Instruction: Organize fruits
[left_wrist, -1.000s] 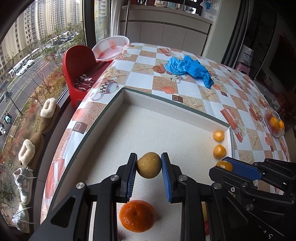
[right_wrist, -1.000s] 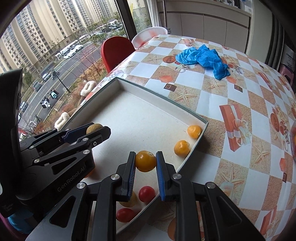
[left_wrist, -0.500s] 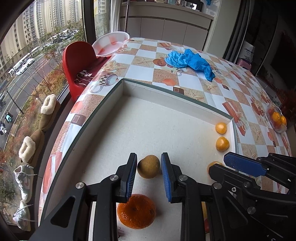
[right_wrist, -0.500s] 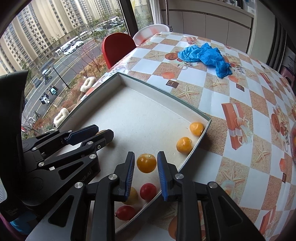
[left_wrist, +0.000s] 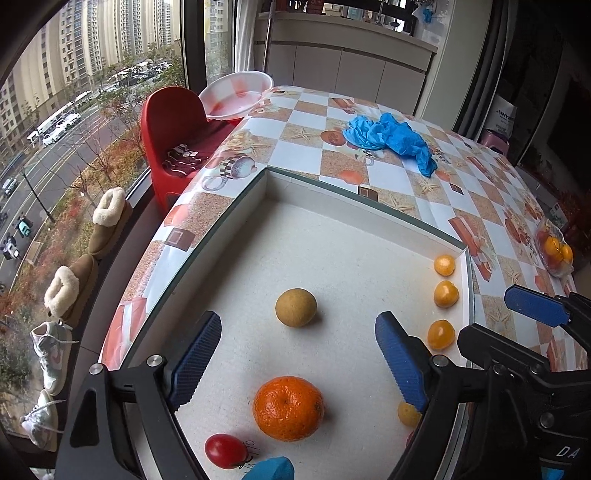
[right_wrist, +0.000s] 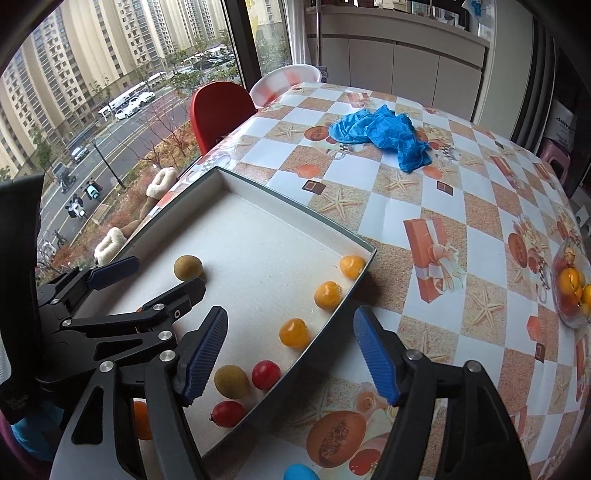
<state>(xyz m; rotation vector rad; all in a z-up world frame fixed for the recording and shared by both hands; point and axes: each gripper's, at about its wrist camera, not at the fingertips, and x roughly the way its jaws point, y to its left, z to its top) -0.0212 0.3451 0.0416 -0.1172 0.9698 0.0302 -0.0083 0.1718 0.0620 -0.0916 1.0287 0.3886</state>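
Note:
A shallow white tray (left_wrist: 332, 192) lies on the checked table. My left gripper (left_wrist: 298, 356) hangs over it with its jaws opening wide. A tan round fruit (left_wrist: 295, 307) rests on the tray floor just beyond its pads, untouched. A mandarin (left_wrist: 289, 408) and a red cherry tomato (left_wrist: 226, 450) lie nearer the camera. My right gripper (right_wrist: 290, 354) is opening too. A small orange fruit (right_wrist: 293, 332) sits loose between its pads by the tray's right wall (right_wrist: 332, 314). Two more small orange fruits (right_wrist: 327, 294) line that wall.
Crumpled blue gloves (left_wrist: 391, 138) lie mid-table. A clear bag of fruit (right_wrist: 570, 288) sits at the right edge. A red chair (left_wrist: 173, 125) and a white basin (left_wrist: 236, 98) stand by the window on the left. Another tan fruit (right_wrist: 231, 381) and tomatoes (right_wrist: 266, 374) occupy the tray's near corner.
The left gripper let go of the tan fruit and the right let go of the small orange fruit. Both fruits now lie on the tray and both jaws have spread wide.

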